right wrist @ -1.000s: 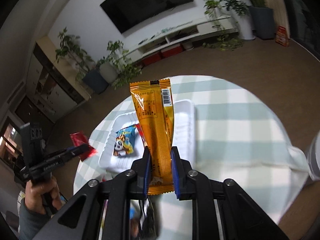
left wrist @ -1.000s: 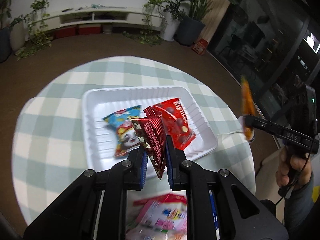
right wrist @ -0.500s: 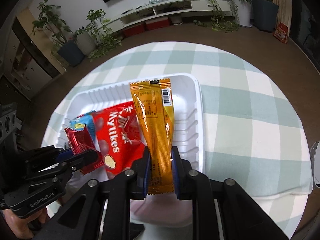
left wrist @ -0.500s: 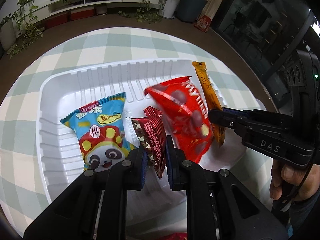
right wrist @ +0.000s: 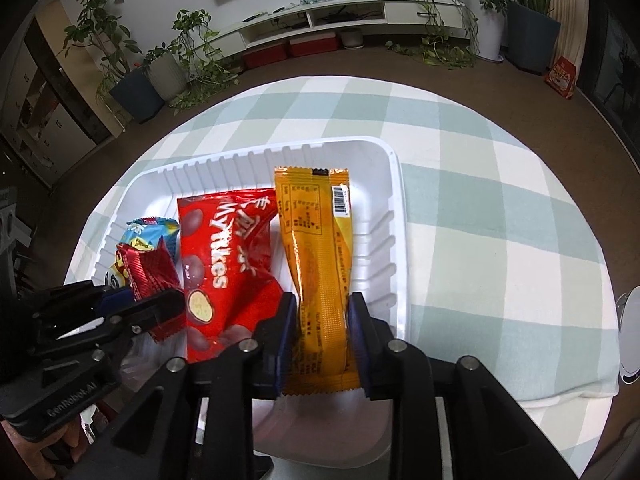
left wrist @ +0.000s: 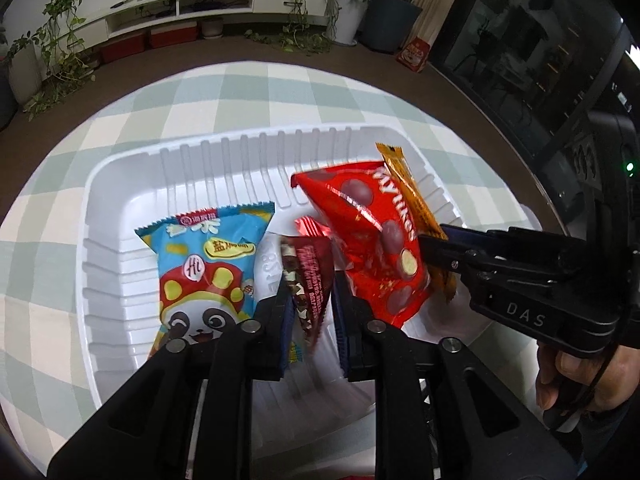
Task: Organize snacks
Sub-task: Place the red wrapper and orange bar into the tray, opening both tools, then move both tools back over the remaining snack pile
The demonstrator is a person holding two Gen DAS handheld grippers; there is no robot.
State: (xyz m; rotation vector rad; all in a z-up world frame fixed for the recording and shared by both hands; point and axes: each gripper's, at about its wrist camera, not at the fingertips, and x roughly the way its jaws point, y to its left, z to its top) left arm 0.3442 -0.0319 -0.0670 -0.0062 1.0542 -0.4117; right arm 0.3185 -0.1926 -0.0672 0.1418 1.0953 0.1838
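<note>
Both grippers have come down over the white tray [right wrist: 396,240]. Left gripper [left wrist: 310,312] jaws are opening, freeing the dark red packet [left wrist: 308,276] between them. Right gripper [right wrist: 322,320] jaws are opening around the orange packet [right wrist: 320,248]. Both snacks are now delivered; beyond lies the checked desk [right wrist: 480,184].

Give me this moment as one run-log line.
left gripper: opening, dark red packet between jaws | right gripper: opening, orange packet between jaws | both over white tray
</note>
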